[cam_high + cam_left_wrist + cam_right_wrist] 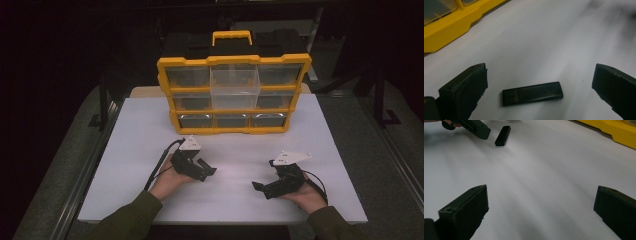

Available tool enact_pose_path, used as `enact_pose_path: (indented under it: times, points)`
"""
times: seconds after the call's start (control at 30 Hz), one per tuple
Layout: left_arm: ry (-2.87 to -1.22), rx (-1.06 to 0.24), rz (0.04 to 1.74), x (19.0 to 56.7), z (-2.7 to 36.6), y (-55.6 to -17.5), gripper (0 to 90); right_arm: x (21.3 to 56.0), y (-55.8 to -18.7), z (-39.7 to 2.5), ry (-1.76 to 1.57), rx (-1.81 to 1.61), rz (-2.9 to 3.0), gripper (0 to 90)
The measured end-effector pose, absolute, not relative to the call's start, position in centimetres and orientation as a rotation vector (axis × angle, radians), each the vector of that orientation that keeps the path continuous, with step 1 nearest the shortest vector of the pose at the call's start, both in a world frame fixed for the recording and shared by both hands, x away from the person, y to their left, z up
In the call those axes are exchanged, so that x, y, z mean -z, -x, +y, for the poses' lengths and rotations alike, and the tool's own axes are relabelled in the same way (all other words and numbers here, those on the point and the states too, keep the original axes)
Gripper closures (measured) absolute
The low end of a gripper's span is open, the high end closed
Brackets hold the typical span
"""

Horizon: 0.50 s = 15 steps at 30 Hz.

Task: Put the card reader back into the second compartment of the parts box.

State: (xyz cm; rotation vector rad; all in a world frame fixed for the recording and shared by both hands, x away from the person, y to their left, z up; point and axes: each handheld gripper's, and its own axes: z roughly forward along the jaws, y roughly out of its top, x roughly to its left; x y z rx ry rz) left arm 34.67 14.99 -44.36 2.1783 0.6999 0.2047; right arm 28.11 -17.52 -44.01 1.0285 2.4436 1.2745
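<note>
A small black USB stick (532, 93) lies flat on the white table between the wide-apart jaws of my left gripper (540, 72), touching neither. In the high view the left gripper (206, 168) rests low at the table's centre left, open and pointing right. My right gripper (261, 189) sits at the front right, pointing left toward the other one. It is open too (541, 188), with bare table between its jaws. In the right gripper view the stick (502, 135) lies farther off, beside the left gripper's jaw.
A yellow and black drawer organizer (234, 62) stands upright at the back of the white table (310, 130). Its top-middle clear drawer (235, 87) is pulled out toward me. The organizer's yellow base (449, 30) is near the left gripper, and its base (616, 130) also edges the right gripper view.
</note>
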Motion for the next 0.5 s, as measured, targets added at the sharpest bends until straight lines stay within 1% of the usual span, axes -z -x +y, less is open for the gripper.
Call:
enact_pose_path:
  times: [0.27, 0.33, 0.5]
  points:
    - [-2.193, -0.204, 0.709, 44.82, 14.82, -34.68, 0.0, 44.03, -28.11, -17.54, -1.029, -1.273, 2.445, 0.0]
    - [-2.201, -0.201, 0.710, 44.92, 14.83, -34.67, 2.3, 44.05, -28.11, -17.52, -1.026, -1.270, 2.446, 0.0]
    - [-2.214, -0.211, 0.717, 45.00, 14.84, -34.69, 3.3, 44.06, -28.11, -17.51, -1.026, -1.271, 2.447, 0.0]
